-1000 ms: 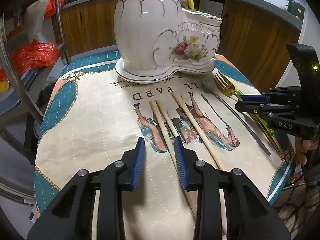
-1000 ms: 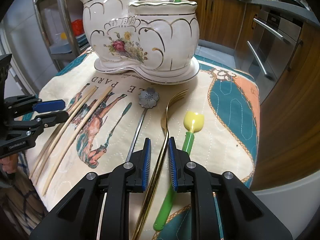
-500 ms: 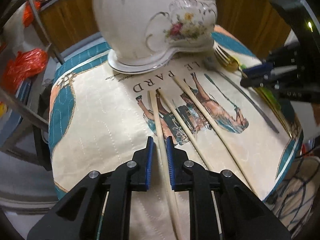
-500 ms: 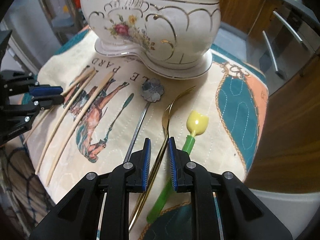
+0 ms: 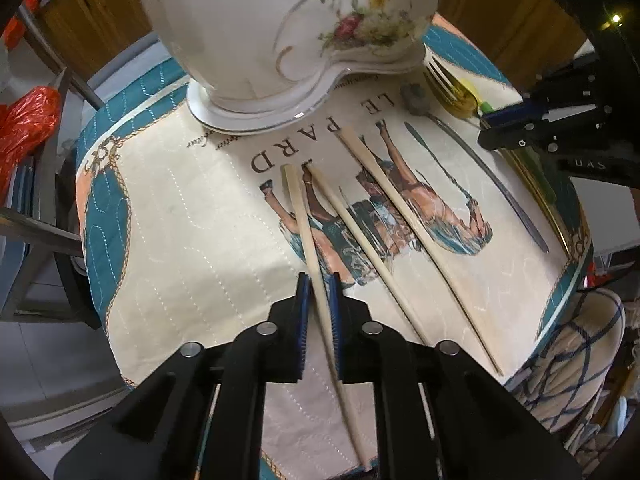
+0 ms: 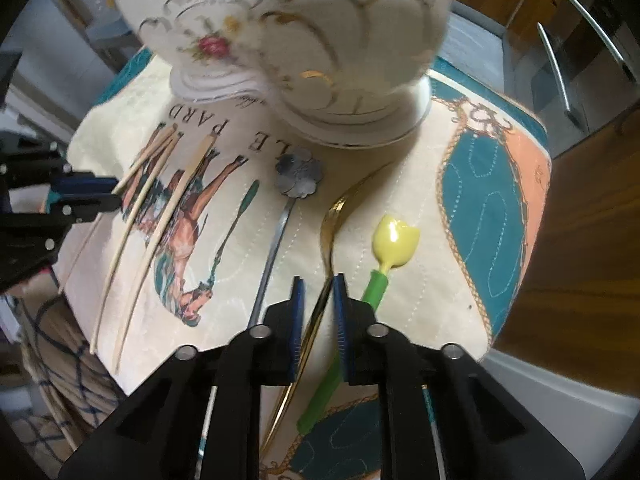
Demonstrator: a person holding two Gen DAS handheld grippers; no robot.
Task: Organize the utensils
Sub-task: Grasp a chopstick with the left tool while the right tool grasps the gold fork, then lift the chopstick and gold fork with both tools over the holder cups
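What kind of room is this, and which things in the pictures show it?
Most likely a home kitchen. Wooden cabinets stand behind the table, an oven with metal handles is built in beside them, and a ceramic holder stands on a quilted cloth with chopsticks and cutlery laid out.

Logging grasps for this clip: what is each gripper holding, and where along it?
Left gripper is shut on the leftmost chopstick about mid-length. Right gripper is shut on the gold fork at its handle, below the neck.
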